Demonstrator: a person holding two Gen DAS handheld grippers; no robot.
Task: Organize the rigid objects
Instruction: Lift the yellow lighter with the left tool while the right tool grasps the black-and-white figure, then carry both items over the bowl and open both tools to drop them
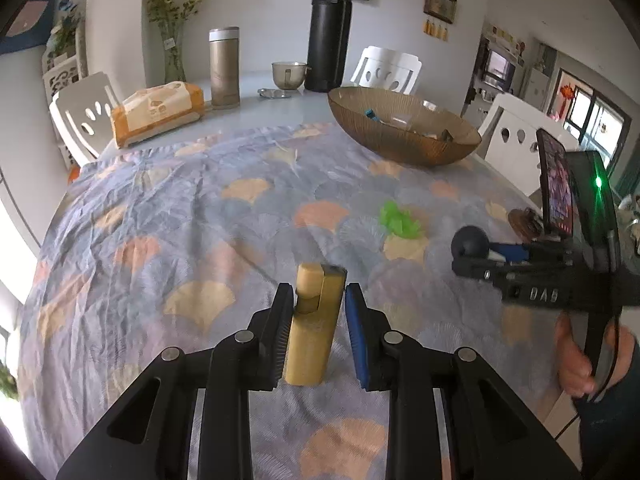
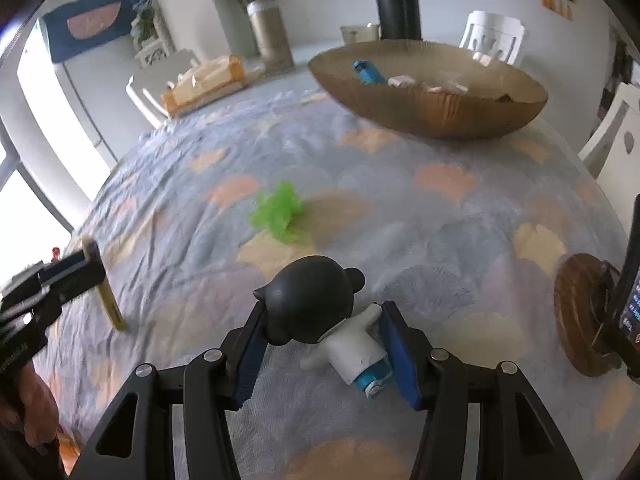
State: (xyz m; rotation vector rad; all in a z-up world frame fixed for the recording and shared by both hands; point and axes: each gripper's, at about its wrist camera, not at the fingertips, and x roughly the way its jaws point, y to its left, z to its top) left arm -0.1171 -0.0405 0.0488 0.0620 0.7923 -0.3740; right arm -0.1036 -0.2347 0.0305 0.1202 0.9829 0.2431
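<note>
A yellow-gold oblong block (image 1: 310,344) stands upright between the pads of my left gripper (image 1: 319,292), which is shut on it; the same block (image 2: 110,304) shows at the left edge of the right wrist view, its lower end close to the cloth. My right gripper (image 2: 326,308) is shut on a toy figure (image 2: 312,304) with a round black head, white body and blue legs, lying tilted between the blue pads. From the left wrist view the figure's head (image 1: 470,240) pokes out of the right gripper (image 1: 468,258). A brown glass bowl (image 1: 404,128) holding several small items stands far right on the table.
A crumpled green scrap (image 2: 280,212) lies mid-table on the patterned cloth (image 1: 200,220). A round wooden coaster (image 2: 580,312) sits at the right edge. A tissue pack (image 1: 156,112), a beige flask (image 1: 224,68), a black flask (image 1: 328,32) and white chairs line the far side.
</note>
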